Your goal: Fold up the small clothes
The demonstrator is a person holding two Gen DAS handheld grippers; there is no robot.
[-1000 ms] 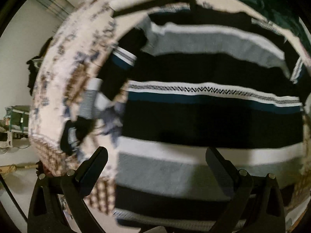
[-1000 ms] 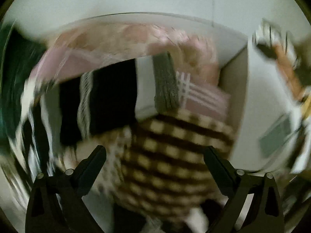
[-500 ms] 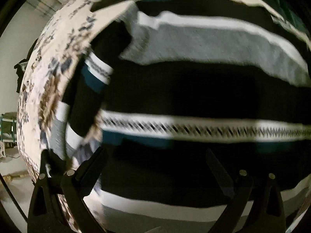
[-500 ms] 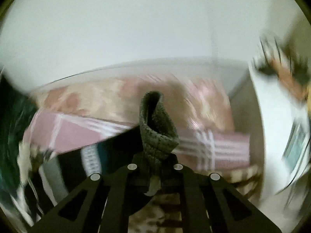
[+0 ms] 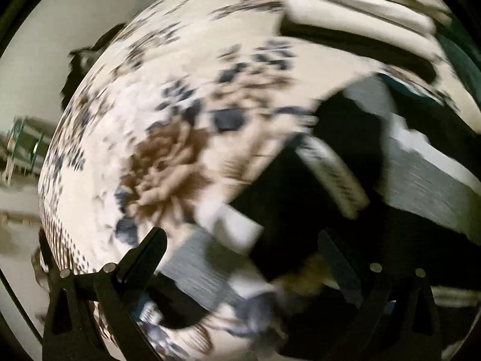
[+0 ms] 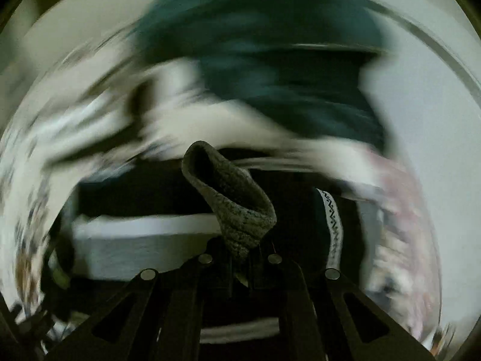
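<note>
Folding looked barely begun: right gripper [image 6: 240, 258] was clenched on a grey knit edge [image 6: 231, 198], left gripper [image 5: 240, 249] gaped over the unfolded striped sweater [image 5: 421, 180] ahead.

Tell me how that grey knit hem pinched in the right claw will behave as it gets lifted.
Likely floppy: the grey knit hem curls over itself above the shut right claw rather than standing straight. Probably grippy rather than slippery, since its surface looks coarse and ribbed. The rest of the striped sweater should trail limply below; its weight is hard to judge through the blur.
</note>
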